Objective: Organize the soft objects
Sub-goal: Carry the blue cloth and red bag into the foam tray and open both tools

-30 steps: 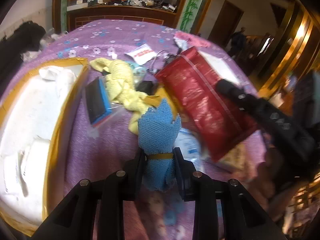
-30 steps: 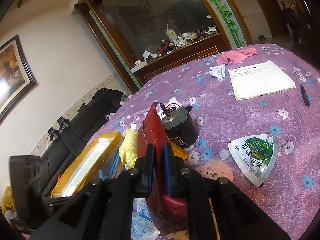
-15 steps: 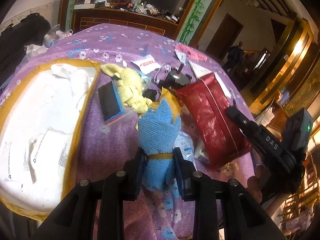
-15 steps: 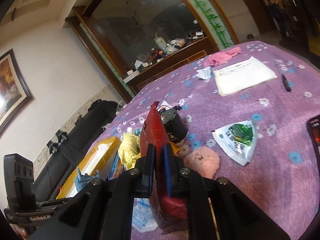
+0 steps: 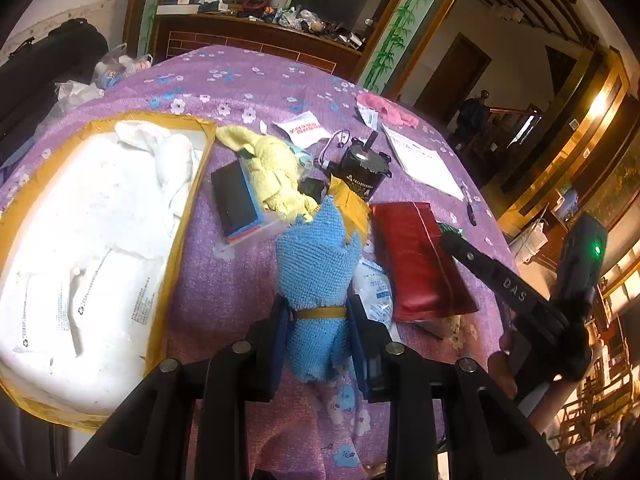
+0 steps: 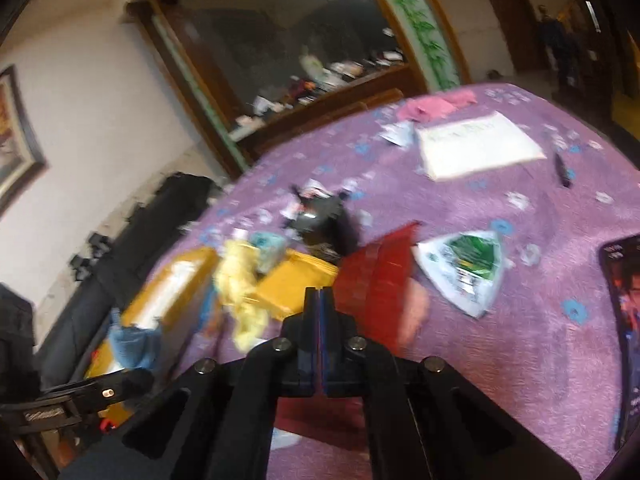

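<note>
My left gripper (image 5: 318,316) is shut on a blue terry cloth (image 5: 316,264) bound by a yellow band, held above the purple flowered tablecloth (image 5: 224,272). A yellow cloth (image 5: 276,172) lies behind it, also in the right wrist view (image 6: 240,292). A red foil pouch (image 5: 416,260) lies flat on the table to the right; it also shows in the right wrist view (image 6: 376,280). My right gripper (image 6: 319,300) has its jaws pressed together with nothing between them, above the pouch. A pink cloth (image 5: 388,106) lies at the far edge.
A large yellow-edged box of white padding (image 5: 88,240) fills the left. A black and blue sponge pack (image 5: 236,204), a black motor (image 5: 360,172), white papers (image 5: 424,164), a green-and-white packet (image 6: 468,268) and a dark booklet (image 6: 624,320) lie around.
The red pouch has left my right gripper and lies flat on the table; the right gripper has shut and swung, blurring its view. My left gripper has lifted with the blue cloth.
</note>
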The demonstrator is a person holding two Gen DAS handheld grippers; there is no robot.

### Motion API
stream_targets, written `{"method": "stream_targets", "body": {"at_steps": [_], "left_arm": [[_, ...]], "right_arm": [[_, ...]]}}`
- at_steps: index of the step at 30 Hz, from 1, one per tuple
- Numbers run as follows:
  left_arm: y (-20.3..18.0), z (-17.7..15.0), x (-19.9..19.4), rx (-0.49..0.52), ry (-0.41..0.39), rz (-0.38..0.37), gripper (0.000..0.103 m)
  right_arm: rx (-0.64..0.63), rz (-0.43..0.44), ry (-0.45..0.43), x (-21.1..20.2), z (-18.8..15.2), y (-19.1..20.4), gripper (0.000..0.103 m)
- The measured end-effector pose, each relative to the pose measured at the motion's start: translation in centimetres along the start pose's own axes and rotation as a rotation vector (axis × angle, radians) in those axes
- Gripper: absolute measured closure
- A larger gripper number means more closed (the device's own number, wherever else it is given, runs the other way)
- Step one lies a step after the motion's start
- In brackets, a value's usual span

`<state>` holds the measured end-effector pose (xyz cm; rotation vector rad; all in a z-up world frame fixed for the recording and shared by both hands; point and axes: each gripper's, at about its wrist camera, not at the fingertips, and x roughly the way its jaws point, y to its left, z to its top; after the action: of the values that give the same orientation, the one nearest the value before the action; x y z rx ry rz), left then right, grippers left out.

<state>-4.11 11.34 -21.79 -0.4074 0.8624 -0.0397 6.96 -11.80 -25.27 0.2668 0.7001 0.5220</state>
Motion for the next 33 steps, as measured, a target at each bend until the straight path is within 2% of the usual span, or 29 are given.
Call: {"method": "stream_targets", "body": {"at_steps": [1,2,3,10,12,14,15,17,20,25,33], "left_arm": [[-0.1,-0.1,0.1,0.001,0.002,-0.001,0.074],[-0.1,-0.1,0.1,0.003,0.003,-0.003,0.074],[-0.1,-0.2,0.2,0.004,0.003,-0.003,0.074],[-0.1,-0.2,0.4,0.006,0.011,-0.001,0.074],[0.0,-0.2,0.5,0.001,0.015,0.002,0.074],[0.1,-0.2,0.7,0.0,0.02,0.003,0.074],[0.1,-0.2,0.7,0.001,0.021,0.004,0.074],[0.0,-0.3,0.7,0.003,0.02,0.003,0.074],[0.1,-0.3,0.7,0.001,0.025,0.004,0.074],[-0.1,-0.3,0.7,0.005,0.023,0.006,0.074],[-0.5,-0.1,0.3,0.009,0.006,-0.004,0.074]], "right_arm": [[0.01,-0.011,0.0,0.0,0.1,-0.1,0.046],[0.015,-0.021,-0.01,0.0,0.4,-0.1,0.03],[0.002,-0.029,-0.009,0.1,0.6,0.2,0.021],[-0.054,-0.069,0.138,4.0,1.0,1.6,0.021],[-0.078,-0.109,0.134,4.6,0.9,2.1,0.029],[-0.125,-0.169,0.131,5.2,0.6,2.8,0.05],[-0.153,-0.214,0.138,5.6,0.4,3.0,0.057],[-0.172,-0.234,0.132,5.9,0.3,3.1,0.071],[-0.184,-0.245,0.105,5.3,0.2,3.3,0.085],[-0.157,-0.194,0.05,3.7,0.4,3.3,0.091],[-0.118,-0.144,-0.112,-1.0,1.4,3.9,0.091]]}}
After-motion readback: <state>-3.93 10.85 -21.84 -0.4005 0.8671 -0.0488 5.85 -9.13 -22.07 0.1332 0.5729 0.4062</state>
